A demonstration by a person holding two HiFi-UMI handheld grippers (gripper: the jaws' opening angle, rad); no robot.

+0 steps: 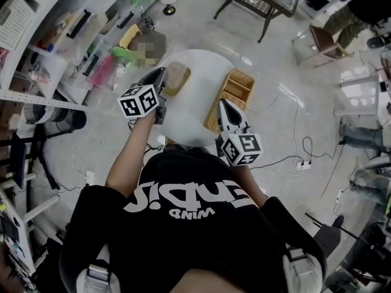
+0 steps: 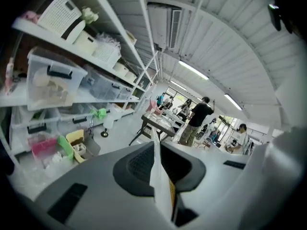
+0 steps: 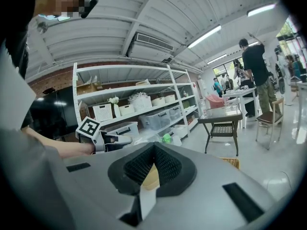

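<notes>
Right at its tips, the left gripper (image 2: 156,145) was clenched, the jaws pressed together with nothing caught in them. Only a thin slit of white and yellow showed between them. The right gripper (image 3: 153,148) was clenched and empty too, its tips meeting, with a patch of tan and white showing through the gap lower down.

From the head view I saw both held over a round white table (image 1: 194,63). Just beside the left gripper's tips, on their right, lay an oval woven tray (image 1: 178,77); I could not tell whether the tips touched it. Under the right gripper's tips sat a wicker basket (image 1: 237,85) with compartments, at the table's edge. I could not judge how high above it the tips hung. Tray and basket lay apart, with bare tabletop between them.

The two grippers were well apart, the left one further forward. The right gripper view caught the left gripper off to its own left.

Beyond the left gripper and to its left ran white shelving (image 2: 62,43) loaded with clear plastic bins (image 2: 50,78). Farther ahead of both grippers stood a dark glass-topped table (image 3: 221,115). Past it a person in a black shirt (image 2: 197,116) stood with their back turned to me.
</notes>
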